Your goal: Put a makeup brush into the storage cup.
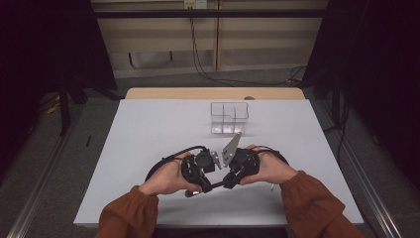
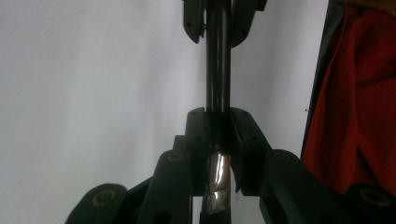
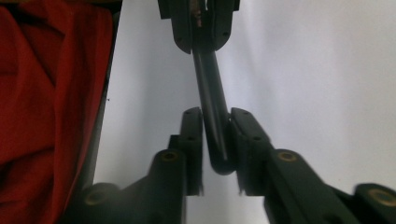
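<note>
Left gripper [image 1: 200, 184] jaws are pinching the pen [image 2: 218, 70] near its silver end; right gripper [image 1: 229, 179] jaws are pinching its rounded black end. Pen is spanning both at 6 o'clock on the worktop [image 1: 148, 129], probably for pulling apart; clear divided organiser [image 1: 229, 118] is waiting at 12 o'clock.

Only the clear divided box [image 1: 229, 118] stands ahead; the white table [image 1: 148, 129] around lies open

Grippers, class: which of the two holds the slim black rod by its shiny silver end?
The left gripper: its fingers clamp the slim black rod at the silver band; the right gripper clamps the plain, rounded black end.
</note>
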`<state>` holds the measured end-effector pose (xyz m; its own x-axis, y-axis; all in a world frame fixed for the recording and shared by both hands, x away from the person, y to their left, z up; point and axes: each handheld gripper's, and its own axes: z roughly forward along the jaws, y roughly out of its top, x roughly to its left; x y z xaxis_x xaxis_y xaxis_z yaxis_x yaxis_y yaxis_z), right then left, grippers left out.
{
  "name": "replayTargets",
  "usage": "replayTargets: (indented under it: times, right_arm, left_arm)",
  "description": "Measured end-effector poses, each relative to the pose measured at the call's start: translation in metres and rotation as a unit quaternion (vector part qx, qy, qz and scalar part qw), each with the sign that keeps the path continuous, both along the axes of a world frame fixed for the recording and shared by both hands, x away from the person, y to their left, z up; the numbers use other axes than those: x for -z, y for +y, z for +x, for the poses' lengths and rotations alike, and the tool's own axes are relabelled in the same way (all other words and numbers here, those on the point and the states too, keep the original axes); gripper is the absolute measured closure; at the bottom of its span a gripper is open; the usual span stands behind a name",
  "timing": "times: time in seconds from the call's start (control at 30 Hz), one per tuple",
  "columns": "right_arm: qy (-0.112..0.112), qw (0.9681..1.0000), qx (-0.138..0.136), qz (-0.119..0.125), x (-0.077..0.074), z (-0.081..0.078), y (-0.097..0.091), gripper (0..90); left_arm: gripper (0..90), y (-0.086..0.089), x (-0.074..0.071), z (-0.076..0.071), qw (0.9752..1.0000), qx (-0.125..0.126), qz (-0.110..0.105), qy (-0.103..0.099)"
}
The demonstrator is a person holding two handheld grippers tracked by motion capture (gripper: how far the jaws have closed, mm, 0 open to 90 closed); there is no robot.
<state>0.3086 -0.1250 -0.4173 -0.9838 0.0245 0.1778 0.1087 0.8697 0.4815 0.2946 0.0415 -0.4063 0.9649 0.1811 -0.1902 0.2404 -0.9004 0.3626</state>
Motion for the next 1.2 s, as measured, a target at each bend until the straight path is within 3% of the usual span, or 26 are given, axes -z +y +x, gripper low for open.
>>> replayTargets:
  times: [0.03, 0.07, 0.1, 0.17, 0.23, 0.4, 0.43, 0.57, 0.63, 0.67, 0.83, 1.07, 1.2]
  right_arm:
    - [0.003, 0.9999, 0.012, 0.003, 0.001, -0.001, 0.001, 77.2]
    - [-0.005, 1.0, -0.002, -0.001, 0.001, 0.0, 0.0, 77.7]
    - [-0.009, 0.9999, -0.008, 0.003, 0.001, 0.001, -0.001, 77.9]
    - [-0.008, 0.9999, -0.009, 0.004, 0.001, 0.0, -0.001, 78.3]
    - [-0.011, 0.9999, -0.009, 0.008, 0.001, 0.001, -0.001, 78.3]
    - [-0.005, 0.9998, -0.009, 0.018, 0.002, 0.002, -0.002, 79.5]
    - [0.005, 0.9999, -0.004, 0.013, 0.001, 0.001, -0.002, 79.5]
    - [0.005, 0.9998, -0.003, 0.019, 0.003, 0.002, -0.004, 79.6]
    - [0.013, 0.9998, 0.004, 0.012, 0.002, 0.001, -0.006, 79.6]
    - [0.004, 0.9998, 0.001, 0.018, 0.002, 0.002, -0.007, 79.6]
    - [0.005, 0.9994, 0.016, 0.03, 0.001, 0.004, -0.013, 79.6]
    - [0.009, 0.9984, 0.038, 0.041, 0.0, 0.004, -0.019, 79.6]
    - [0.014, 0.998, 0.045, 0.042, 0.002, 0.007, -0.022, 79.6]
  left_arm:
    - [78.4, 0.002, -0.003, 0.005, 0.9992, 0.035, 0.018, -0.006]
    - [78.3, 0.003, -0.004, 0.007, 0.9988, 0.043, 0.023, -0.009]
    - [78.3, 0.002, -0.003, 0.004, 0.9996, 0.027, 0.011, -0.001]
    - [78.2, 0.003, -0.002, 0.003, 0.9997, 0.021, 0.007, -0.002]
    - [78.1, 0.004, -0.003, 0.007, 0.9992, 0.039, 0.012, -0.008]
    - [76.6, 0.006, -0.004, 0.008, 0.9992, 0.037, 0.007, -0.01]
    - [76.3, 0.006, -0.003, 0.008, 0.9995, 0.032, 0.003, -0.007]
    - [71.0, 0.007, -0.003, 0.009, 0.9995, 0.031, -0.011, 0.002]
    - [69.5, 0.007, -0.006, 0.009, 0.9991, 0.035, -0.018, -0.011]
    - [68.2, 0.007, -0.007, 0.009, 0.9991, 0.032, -0.027, -0.01]
    - [56.4, 0.012, -0.011, 0.011, 0.9988, 0.011, -0.044, -0.02]
    - [36.4, 0.023, -0.014, 0.018, 0.9941, -0.042, -0.089, -0.045]
    - [23.2, 0.027, -0.012, 0.018, 0.9925, -0.048, -0.106, -0.038]
